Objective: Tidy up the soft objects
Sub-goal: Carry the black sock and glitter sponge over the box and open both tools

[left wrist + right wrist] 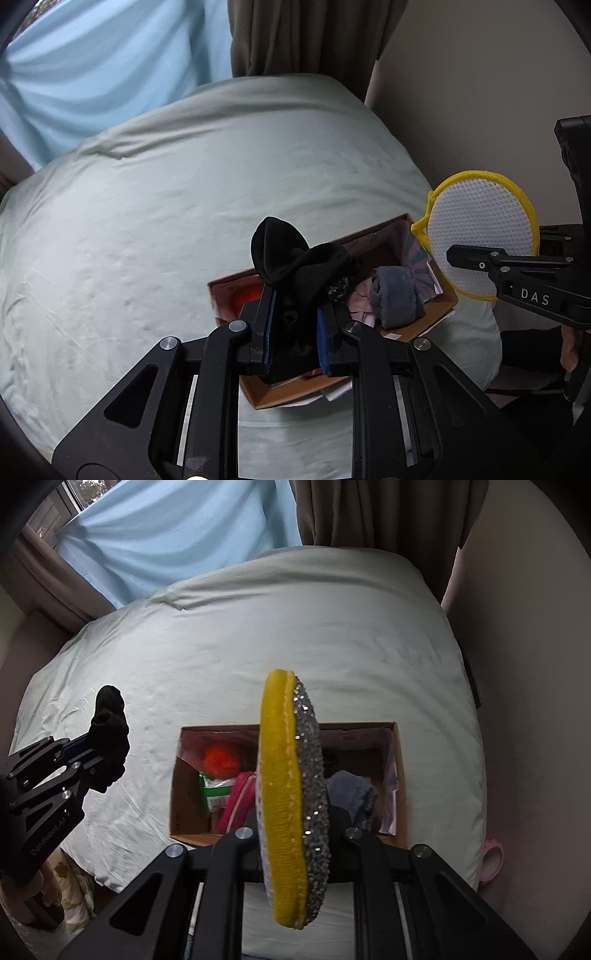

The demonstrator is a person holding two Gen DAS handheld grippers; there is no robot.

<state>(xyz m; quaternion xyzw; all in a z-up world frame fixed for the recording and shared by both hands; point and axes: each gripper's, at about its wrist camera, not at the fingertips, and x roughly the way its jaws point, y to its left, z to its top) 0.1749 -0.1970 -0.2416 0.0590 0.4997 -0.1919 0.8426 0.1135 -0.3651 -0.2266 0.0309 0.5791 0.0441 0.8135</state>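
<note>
My left gripper [293, 325] is shut on a black sock [291, 262] and holds it above the near-left part of an open cardboard box [421, 330] on the bed. The sock and left gripper also show at the left of the right wrist view [109, 723]. My right gripper [293, 834] is shut on a round scrub pad with a yellow rim [284, 794] and a silver sparkly face, held edge-on above the box [400, 775]. In the left wrist view the pad [480, 232] shows its white mesh face, right of the box. The box holds a grey-blue cloth [397, 299], an orange puff [219, 760], a pink item and a green packet.
The bed has a pale green sheet [184, 206] [295, 627]. A light blue curtain [177, 528] and brown drapes hang behind it. A wall runs along the bed's right side. A pink ring-shaped thing [493, 860] lies right of the bed.
</note>
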